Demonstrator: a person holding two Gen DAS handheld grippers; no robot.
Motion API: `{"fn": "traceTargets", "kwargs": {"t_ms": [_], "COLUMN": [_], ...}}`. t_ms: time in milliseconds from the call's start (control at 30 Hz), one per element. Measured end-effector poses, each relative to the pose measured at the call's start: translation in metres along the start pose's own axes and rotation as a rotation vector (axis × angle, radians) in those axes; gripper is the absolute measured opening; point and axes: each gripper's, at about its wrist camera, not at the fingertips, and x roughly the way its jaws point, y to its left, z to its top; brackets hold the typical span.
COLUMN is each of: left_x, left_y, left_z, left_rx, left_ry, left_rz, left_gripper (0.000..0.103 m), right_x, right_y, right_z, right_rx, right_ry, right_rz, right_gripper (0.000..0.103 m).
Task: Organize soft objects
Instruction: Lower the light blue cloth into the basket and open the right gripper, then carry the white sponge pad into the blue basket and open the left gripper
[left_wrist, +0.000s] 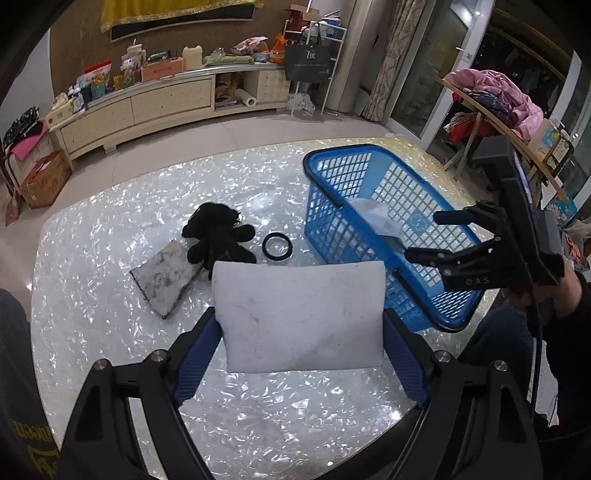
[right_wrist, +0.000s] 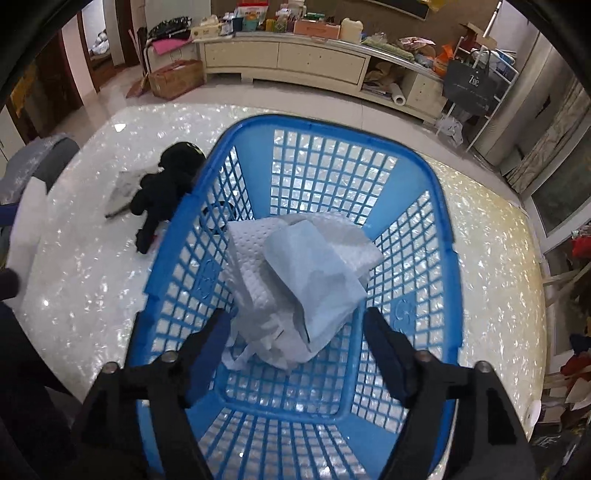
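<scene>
With the white pillow (left_wrist: 301, 315) pinched between the blue pads, left gripper (left_wrist: 301, 332) clamped on its two short ends, so long axis running straight across from finger to finger. Held low over the shiny table (left_wrist: 92, 266), near edge toward the camera; cannot tell whether lifted clear or brushing the surface. Blue basket (left_wrist: 388, 236) sitting just beyond and to the right of the pillow, near corner almost touching its upper right edge. Short hop forward and right, then, by the look of it, with the pillow's length needing to line up with the basket's long side to drop in cleanly. Over on the other side, right gripper (right_wrist: 299, 332) hanging above the basket (right_wrist: 448, 236), jaws spread wide, nothing gripped, crumpled white and pale blue cloth (right_wrist: 299, 273) lying loose inside below the fingers. Left hand plainly the one for the pillow. Black plush toy (left_wrist: 218, 236) waiting on the table beyond the pillow, touching a grey slab (left_wrist: 166, 280), black ring (left_wrist: 277, 246) beside it. Risk worth a mention: pillow corner catching the basket rim on the way over.
</scene>
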Motion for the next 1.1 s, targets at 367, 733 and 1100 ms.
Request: {"fn": "traceTargets", "kwargs": {"t_ms": [367, 733, 1100], "left_x": [-0.001, 0.032, 0.088], "left_y": [-0.047, -0.097, -0.122], "left_z": [0.017, 0.050, 0.084], "left_rx": [0.087, 0.189, 0.284], "left_ry": [-0.001, 0.037, 0.099], "left_rz": [0.007, 0.017, 0.030], "left_gripper": [0.084, 0.084, 0.084], "right_x": [-0.050, -0.045, -0.021], "right_y": [-0.024, -0.059, -0.086], "right_z": [-0.030, -0.060, -0.073], "right_rx": [0.076, 0.221, 0.330], "right_ry": [-0.091, -0.143, -0.178], "right_rz": [-0.009, -0.083, -0.084], "right_gripper": [0.103, 0.103, 0.103]}}
